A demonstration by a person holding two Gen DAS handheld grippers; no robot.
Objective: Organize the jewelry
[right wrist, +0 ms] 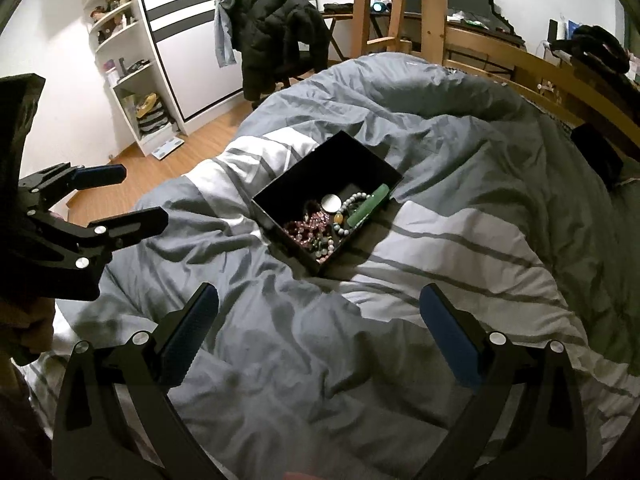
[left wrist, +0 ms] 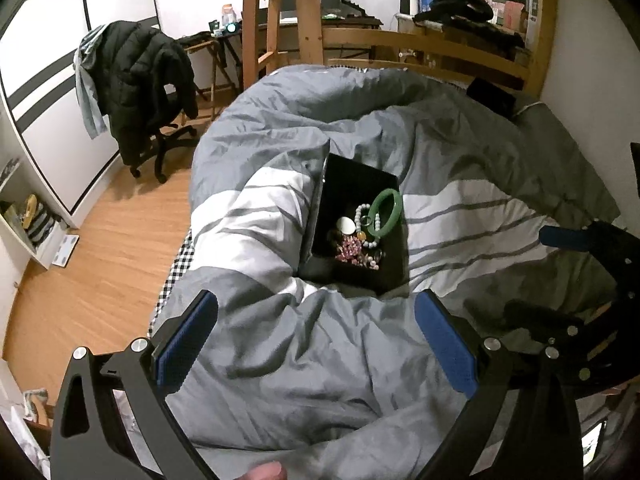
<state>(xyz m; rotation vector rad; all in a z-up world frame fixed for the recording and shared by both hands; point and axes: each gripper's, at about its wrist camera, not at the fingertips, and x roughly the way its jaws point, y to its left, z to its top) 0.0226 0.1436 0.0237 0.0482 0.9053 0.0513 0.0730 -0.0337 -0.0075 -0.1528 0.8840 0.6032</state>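
An open black box (left wrist: 352, 180) (right wrist: 316, 160) sits on the grey striped duvet. Inside lie a green bangle (left wrist: 385, 214) (right wrist: 366, 208), a pale bead bracelet (left wrist: 362, 220) (right wrist: 352, 202), a round white piece (left wrist: 346, 225) (right wrist: 331, 203) and pink beads (left wrist: 348, 250) (right wrist: 304, 228). My left gripper (left wrist: 316, 340) is open and empty, held above the duvet short of the box. My right gripper (right wrist: 318, 332) is open and empty, also short of the box. The left gripper also shows at the left in the right wrist view (right wrist: 120, 196).
The duvet (left wrist: 320, 360) (right wrist: 460, 240) is rumpled and covers the bed. A chair with a black jacket (left wrist: 140, 92) (right wrist: 276, 28) stands on the wooden floor. A wooden bed frame and ladder (left wrist: 304, 12) (right wrist: 432, 8) rise behind. White shelves (right wrist: 120, 60) stand at the left.
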